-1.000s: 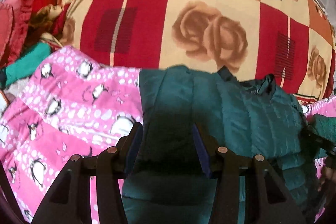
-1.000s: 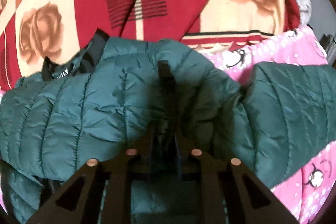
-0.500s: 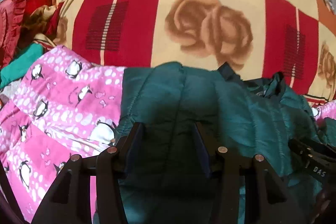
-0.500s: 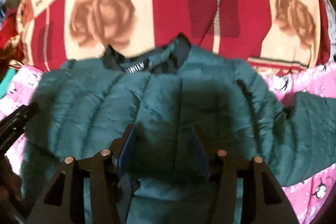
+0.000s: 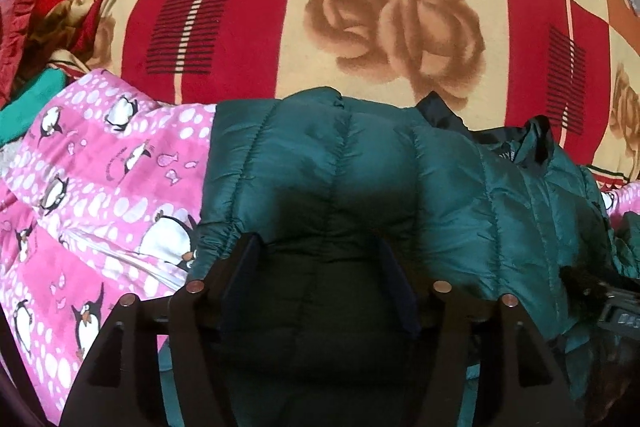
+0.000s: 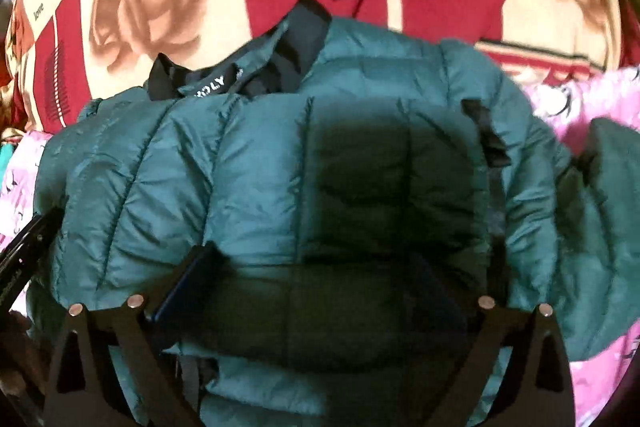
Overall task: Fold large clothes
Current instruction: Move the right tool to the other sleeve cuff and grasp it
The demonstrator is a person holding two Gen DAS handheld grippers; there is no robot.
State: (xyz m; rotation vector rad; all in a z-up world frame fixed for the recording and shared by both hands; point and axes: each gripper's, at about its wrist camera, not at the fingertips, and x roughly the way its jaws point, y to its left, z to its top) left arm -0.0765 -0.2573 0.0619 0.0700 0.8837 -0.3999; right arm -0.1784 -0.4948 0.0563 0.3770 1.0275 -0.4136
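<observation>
A dark green quilted jacket (image 5: 360, 167) lies on the bed, its black-lined collar (image 6: 280, 59) at the far side. My left gripper (image 5: 320, 263) is low over the jacket's left part. Its jaws are opening, the puffy fabric bulges between them, and the pads stand clear of it. My right gripper (image 6: 320, 279) hangs over the jacket's (image 6: 240, 167) middle, and its jaws are still opening and stand wide with nothing pinched. A green sleeve (image 6: 600, 207) lies out to the right. Each gripper shows at the edge of the other's view.
Beneath the jacket lies a pink penguin-print cloth (image 5: 100, 167), which also shows at the right (image 6: 580, 95). Beyond it spreads a red and cream rose-patterned blanket (image 5: 360, 7). Red and green clothes (image 5: 36, 27) are heaped at the far left.
The right gripper was shut on a fold of the jacket, then let go and spread wide. The left jaws widened too. Both grippers sank closer to the jacket.
</observation>
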